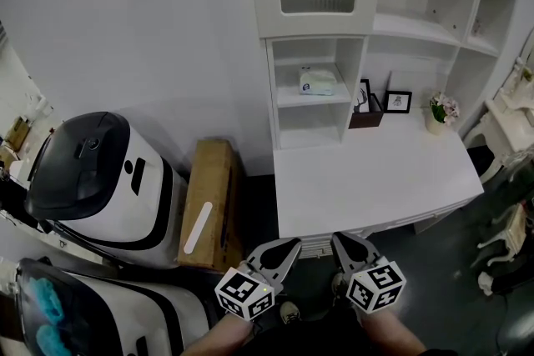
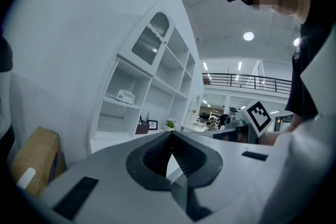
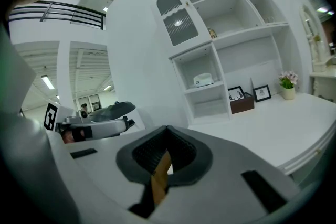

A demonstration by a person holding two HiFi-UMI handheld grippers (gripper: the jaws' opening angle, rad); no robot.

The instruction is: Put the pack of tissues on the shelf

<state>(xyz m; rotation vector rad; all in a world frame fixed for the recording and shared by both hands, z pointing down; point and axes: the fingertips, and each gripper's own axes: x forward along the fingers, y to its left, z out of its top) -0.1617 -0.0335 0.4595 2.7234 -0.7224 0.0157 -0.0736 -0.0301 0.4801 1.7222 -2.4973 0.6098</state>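
Tissue pack (image 1: pixel 317 82) lying on middle shelf (image 1: pixel 314 101) of narrow bay, 12 o'clock from both claws. Left claw (image 1: pixel 282 253), right claw (image 1: pixel 349 248): jaws together, empty, at 6 o'clock edge of desk (image 1: pixel 367 179).

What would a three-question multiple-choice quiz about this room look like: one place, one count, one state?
1. Where is the pack of tissues?
A. on the floor
B. on a shelf of the white unit
C. on a chair

2. How many picture frames stand on the desk?
A. none
B. two
C. five

3. How are the left tool and right tool?
A. both shut, empty
B. both wide open
C. left one clamped on the tissues

Answers: 1 B, as it lies in the narrow open bay above the desk. 2 B, as one stands free and one leans behind a brown box. 3 A, as each tool's own view shows its tips together with nothing between.
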